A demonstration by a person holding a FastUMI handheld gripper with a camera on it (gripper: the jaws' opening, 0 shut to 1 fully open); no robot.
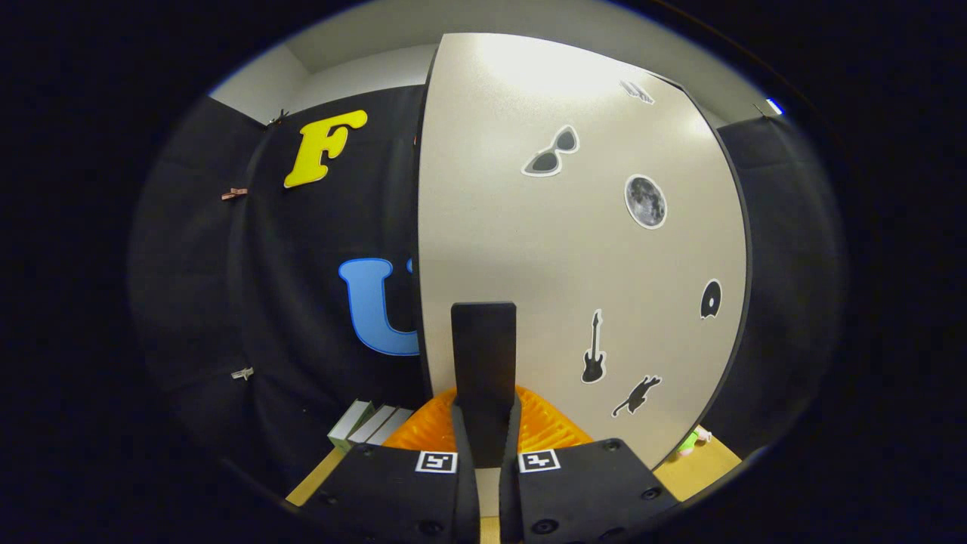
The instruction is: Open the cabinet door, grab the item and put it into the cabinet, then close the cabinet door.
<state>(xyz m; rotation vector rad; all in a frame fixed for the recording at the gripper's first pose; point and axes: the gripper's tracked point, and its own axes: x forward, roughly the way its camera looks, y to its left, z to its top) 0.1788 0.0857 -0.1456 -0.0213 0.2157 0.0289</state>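
Pinching one tall black handle [483, 355] on the beige cabinet door [529, 249], gripper [483, 434] fingers nearly together, both pressing its sides. Counted six stickers on that door: sunglasses [551, 153], moon [645, 201], guitar [594, 350], cat [636, 396], disc [710, 299], plus one blurry up top. One orange ribbed plastic thing [544, 427] just behind the fingers, against the door's bottom edge. Can't tell what's inside the cabinet.

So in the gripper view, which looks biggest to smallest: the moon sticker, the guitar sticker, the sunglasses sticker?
1. Sunglasses sticker and guitar sticker: much alike in length, so I won't rank them.
2. Moon sticker: shorter across, though rounder.

All sit on the cabinet door, where the gripper is shut on the handle.
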